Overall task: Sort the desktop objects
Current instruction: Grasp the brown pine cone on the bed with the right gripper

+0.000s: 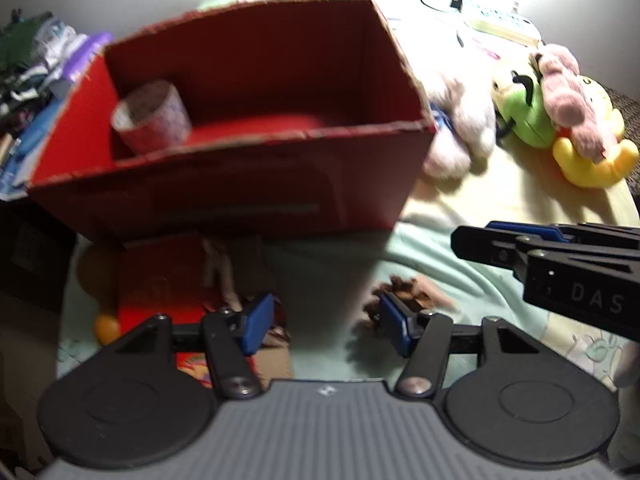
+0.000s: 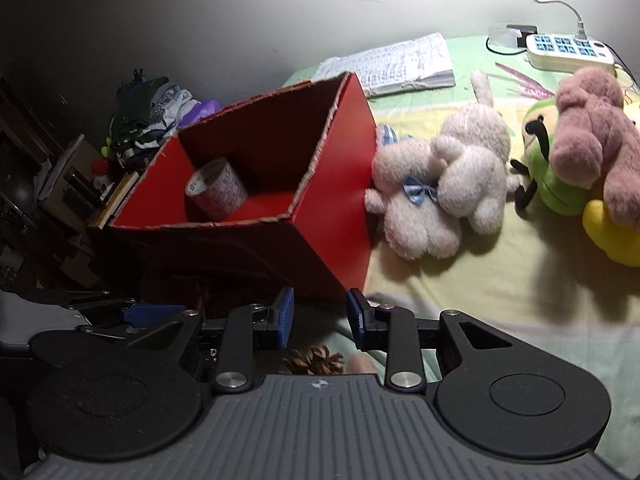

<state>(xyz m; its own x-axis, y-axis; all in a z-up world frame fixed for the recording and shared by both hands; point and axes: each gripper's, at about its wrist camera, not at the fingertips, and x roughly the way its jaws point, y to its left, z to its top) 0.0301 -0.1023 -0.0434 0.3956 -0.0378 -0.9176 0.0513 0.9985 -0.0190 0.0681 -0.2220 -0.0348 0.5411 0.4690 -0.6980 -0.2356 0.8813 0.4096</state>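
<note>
A red cardboard box (image 1: 224,196) (image 2: 320,240) stands open on the bed, with a roll of tape (image 1: 154,118) (image 2: 218,190) lying in its left end. My left gripper (image 1: 326,326) is open and empty, low in front of the box. My right gripper (image 2: 320,318) is open and empty, near the box's right front corner; it also shows in the left wrist view (image 1: 560,256). A brown pine cone (image 1: 404,294) (image 2: 314,360) lies on the sheet just by the fingers. A white plush rabbit (image 2: 440,196), a green plush (image 2: 548,176) and a pink plush (image 2: 592,136) lie right of the box.
A small red carton (image 1: 160,292) and an orange ball (image 1: 106,328) lie in front of the box at left. A notebook (image 2: 400,64) and a power strip (image 2: 568,52) sit at the back. A yellow plush (image 1: 592,160) lies at right. Cluttered shelves (image 2: 60,184) stand left.
</note>
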